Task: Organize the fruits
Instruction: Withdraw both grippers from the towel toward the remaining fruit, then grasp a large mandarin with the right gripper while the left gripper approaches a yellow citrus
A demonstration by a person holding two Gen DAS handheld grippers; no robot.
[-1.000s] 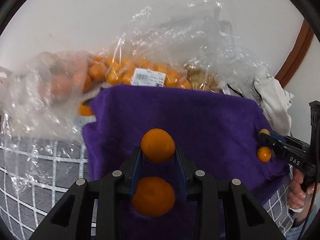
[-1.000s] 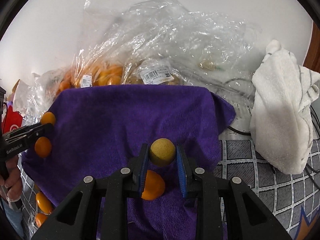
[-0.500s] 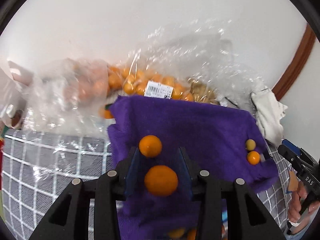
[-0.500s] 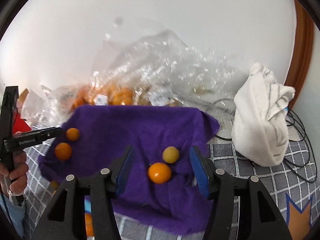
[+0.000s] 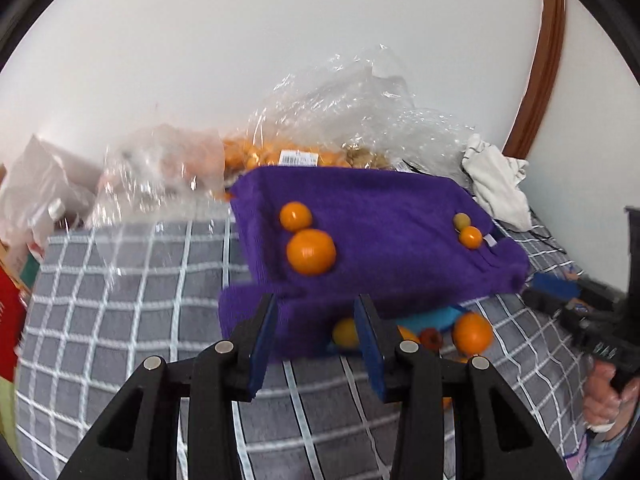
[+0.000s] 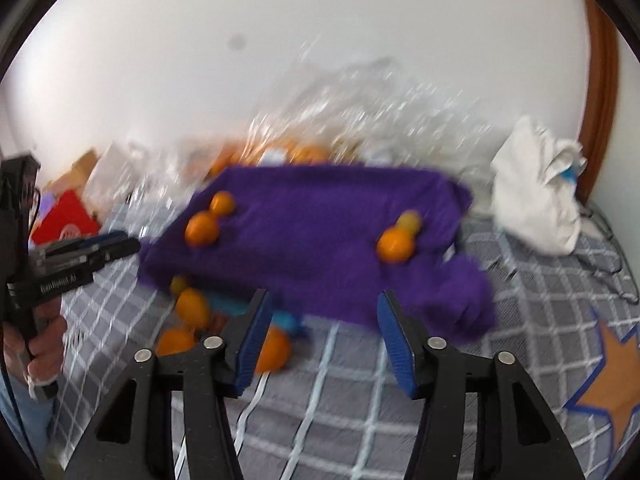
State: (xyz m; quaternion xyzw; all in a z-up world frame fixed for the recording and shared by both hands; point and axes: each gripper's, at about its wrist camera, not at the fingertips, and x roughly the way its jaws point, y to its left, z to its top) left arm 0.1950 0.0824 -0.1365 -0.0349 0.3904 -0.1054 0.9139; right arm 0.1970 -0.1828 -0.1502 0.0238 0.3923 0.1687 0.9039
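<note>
A purple cloth (image 5: 380, 216) (image 6: 320, 220) lies raised over something on the checked bed cover. On its left side sit a small orange (image 5: 295, 216) (image 6: 222, 203) and a bigger orange (image 5: 311, 251) (image 6: 202, 230). On its right side sit a yellowish fruit (image 5: 461, 221) (image 6: 409, 222) and an orange (image 5: 470, 237) (image 6: 395, 246). My left gripper (image 5: 316, 330) is open and empty, just before the cloth's front edge. My right gripper (image 6: 324, 320) is open and empty, back from the cloth. Each gripper shows at the side of the other view: the left gripper (image 6: 100, 250) and the right gripper (image 5: 560, 292).
Several loose oranges (image 5: 472, 330) (image 6: 192, 308) lie by a blue thing (image 5: 428, 318) under the cloth's front edge. Clear plastic bags of fruit (image 5: 320, 140) stand against the wall. A white towel (image 5: 496, 184) (image 6: 536, 200) lies at the right. A red box (image 6: 66, 226) is at the left.
Both grippers opened, let go of their fruit on the cloth, and pulled back and up. The fruits now rest in two pairs on the cloth.
</note>
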